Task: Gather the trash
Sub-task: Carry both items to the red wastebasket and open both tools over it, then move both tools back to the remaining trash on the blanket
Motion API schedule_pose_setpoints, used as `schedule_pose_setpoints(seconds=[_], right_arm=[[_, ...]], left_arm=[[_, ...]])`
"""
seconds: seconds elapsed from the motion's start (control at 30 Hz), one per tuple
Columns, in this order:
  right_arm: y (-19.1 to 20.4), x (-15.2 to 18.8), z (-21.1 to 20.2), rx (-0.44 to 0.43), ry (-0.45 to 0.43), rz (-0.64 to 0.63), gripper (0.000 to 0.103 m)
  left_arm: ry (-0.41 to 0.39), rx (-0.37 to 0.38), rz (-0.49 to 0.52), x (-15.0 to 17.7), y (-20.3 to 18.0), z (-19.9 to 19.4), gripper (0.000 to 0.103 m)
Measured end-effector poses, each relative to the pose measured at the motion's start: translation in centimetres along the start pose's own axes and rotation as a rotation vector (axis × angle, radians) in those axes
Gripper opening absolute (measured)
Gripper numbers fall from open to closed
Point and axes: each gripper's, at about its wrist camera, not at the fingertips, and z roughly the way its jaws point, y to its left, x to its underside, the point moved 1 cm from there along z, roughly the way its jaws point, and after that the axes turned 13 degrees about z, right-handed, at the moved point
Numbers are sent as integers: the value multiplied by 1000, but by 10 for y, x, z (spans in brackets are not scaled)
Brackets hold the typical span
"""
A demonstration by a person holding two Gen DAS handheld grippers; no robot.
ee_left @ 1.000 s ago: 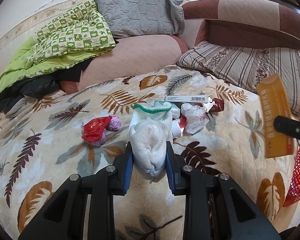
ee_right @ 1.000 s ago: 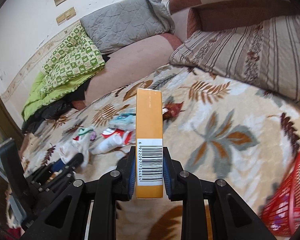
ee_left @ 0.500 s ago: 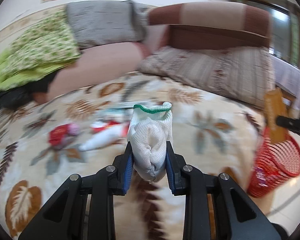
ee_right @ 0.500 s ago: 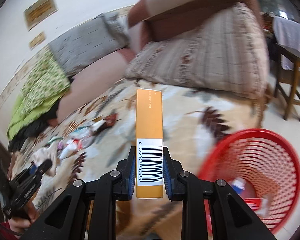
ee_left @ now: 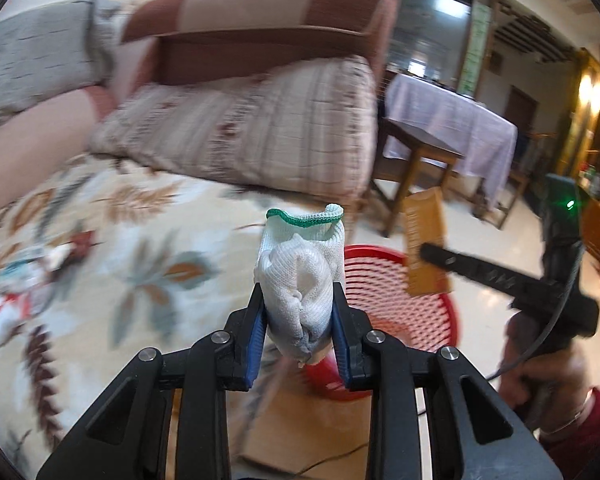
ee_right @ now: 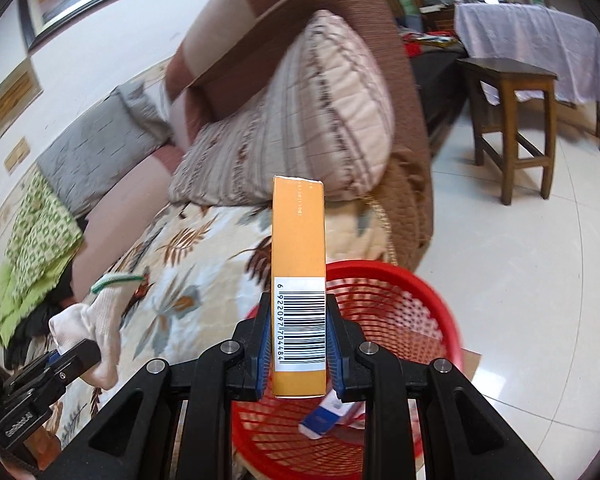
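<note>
Drop-off step: left gripper (ee_left: 299, 316) clamped on white knitted glove (ee_left: 302, 276), right gripper (ee_right: 299, 344) clamped on orange cardboard box (ee_right: 298, 236), both held above red mesh plastic basket (ee_right: 412, 320); release judged next.

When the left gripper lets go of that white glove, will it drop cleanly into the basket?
Probably floppy: the white glove bulges and folds between the left gripper pads. Looks light, so it may drift or snag the red basket rim.
</note>
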Motion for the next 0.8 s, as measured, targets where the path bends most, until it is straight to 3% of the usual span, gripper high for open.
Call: schedule_pose_setpoints(seconds=[0.17, 0.27, 0.3, 0.33, 0.4, 0.6, 0.8], right_arm=[[-23, -7, 4, 11, 13, 47, 26], [-28, -7, 11, 35, 38, 52, 27], [-30, -7, 11, 37, 42, 63, 37], [-32, -8, 11, 36, 40, 69, 45], [-32, -8, 7, 46, 23, 68, 48], [-12, -9, -3, 21, 8, 26, 48], [41, 12, -2, -46, 50, -52, 48]], left_arm=[[24, 56, -2, -21, -22, 36, 30], [50, 93, -23, -28, -27, 53, 56], [48, 89, -24, -28, -27, 53, 58], [41, 85, -23, -28, -25, 52, 58], [40, 75, -20, -25, -20, 46, 59], [39, 17, -105, -4, 18, 12, 60], [60, -101, -175, 37, 64, -38, 60]])
